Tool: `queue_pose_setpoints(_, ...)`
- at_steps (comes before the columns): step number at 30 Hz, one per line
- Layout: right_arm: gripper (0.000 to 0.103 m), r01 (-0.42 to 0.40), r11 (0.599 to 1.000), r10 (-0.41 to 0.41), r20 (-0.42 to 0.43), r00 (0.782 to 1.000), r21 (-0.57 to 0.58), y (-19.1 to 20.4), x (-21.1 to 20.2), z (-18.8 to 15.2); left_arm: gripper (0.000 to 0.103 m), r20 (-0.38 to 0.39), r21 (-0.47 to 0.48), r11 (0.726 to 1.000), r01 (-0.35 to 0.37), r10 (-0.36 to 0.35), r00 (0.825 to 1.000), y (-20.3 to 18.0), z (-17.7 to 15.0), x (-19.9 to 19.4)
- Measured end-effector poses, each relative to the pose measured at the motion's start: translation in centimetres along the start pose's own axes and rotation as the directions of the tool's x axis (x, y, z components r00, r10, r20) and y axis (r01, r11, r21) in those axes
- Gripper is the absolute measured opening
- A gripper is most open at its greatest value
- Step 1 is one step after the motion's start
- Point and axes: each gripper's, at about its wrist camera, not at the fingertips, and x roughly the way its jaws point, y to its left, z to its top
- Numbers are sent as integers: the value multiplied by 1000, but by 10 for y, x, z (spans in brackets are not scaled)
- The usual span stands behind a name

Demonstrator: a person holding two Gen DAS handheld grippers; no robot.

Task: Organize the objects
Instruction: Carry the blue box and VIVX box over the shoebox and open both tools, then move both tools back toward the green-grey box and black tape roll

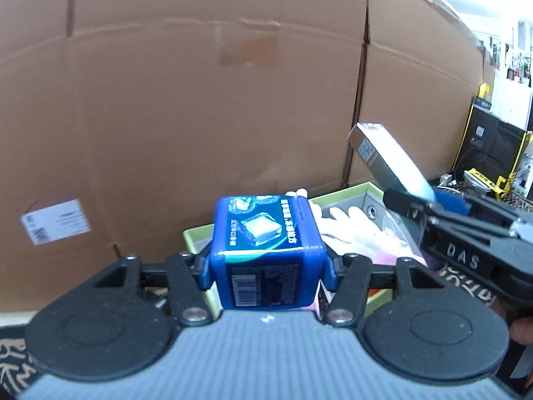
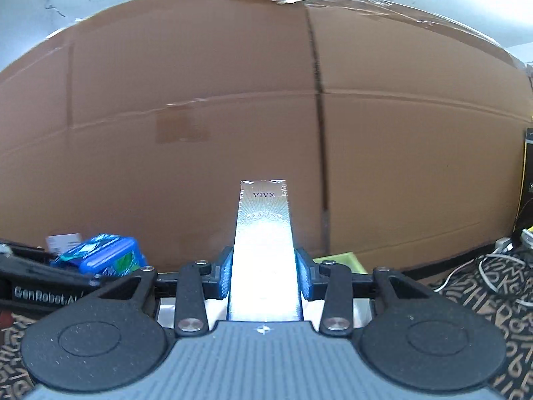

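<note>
Tools, two: left tool (image 1: 268, 268) pinched blue box (image 1: 266, 233) at lower centre; right tool (image 2: 263, 275) pinched silver carton (image 2: 264, 250), centre frame, before cardboard wall (image 2: 233, 100).

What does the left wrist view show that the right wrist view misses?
Left wrist only: white gloves lying inside the green tray, and the tall box's barcode side.

Right wrist only: the silver VIVX box face-on between the right tongs, plus white cables on the patterned cloth.

Both: the blue plastic case gripped in the left tongs, and the cardboard wall behind.
</note>
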Motion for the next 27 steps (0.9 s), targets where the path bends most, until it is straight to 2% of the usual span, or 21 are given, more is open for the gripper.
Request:
queue_pose_setpoints(4,43,-2,1000,2,-26,1000,18,-12,22,-9,57,-13,3,1000,-13,13,1000,-7,-2,25)
queue_pose_setpoints(6,43,-10,1000,11,-96,995,6,-12,36,-20,57,-34,14,1000,-6,6,999,-8,-7,36)
queue_pose_setpoints(7,43,-11,1000,10,-144,989,-7,-11,43,-27,60,-46,24,1000,0,1,999,-9,-11,41)
queue_pose_setpoints(8,48,-8,1000,4,-175,985,-24,-11,47,-34,66,-48,34,999,0,1,999,-8,-15,44)
queue_pose_setpoints(9,59,7,999,-13,-174,985,-38,-10,47,-41,80,-41,42,999,-12,14,999,-9,-20,45)
queue_pose_setpoints(10,64,21,999,-27,-162,986,-43,-11,45,-46,88,-24,48,999,-26,27,999,-8,-25,44)
queue_pose_setpoints(11,70,33,999,-38,-149,988,-39,-12,42,-50,90,-6,55,998,-34,35,999,-8,-29,42)
queue_pose_setpoints(16,71,43,999,-45,-132,990,-23,-13,38,-45,101,-4,52,997,-52,52,999,-4,-35,38)
queue_pose_setpoints(19,75,43,999,-46,-115,992,-27,-10,24,-40,103,-1,10,998,-56,56,998,0,-33,30)
queue_pose_setpoints(24,86,26,1000,-26,-46,999,-7,-3,-8,-31,103,11,-41,998,-52,52,999,6,-30,2)
queue_pose_setpoints(27,87,15,1000,-15,-9,1000,-9,6,-29,-27,103,10,-54,996,-71,72,997,10,-33,-18)
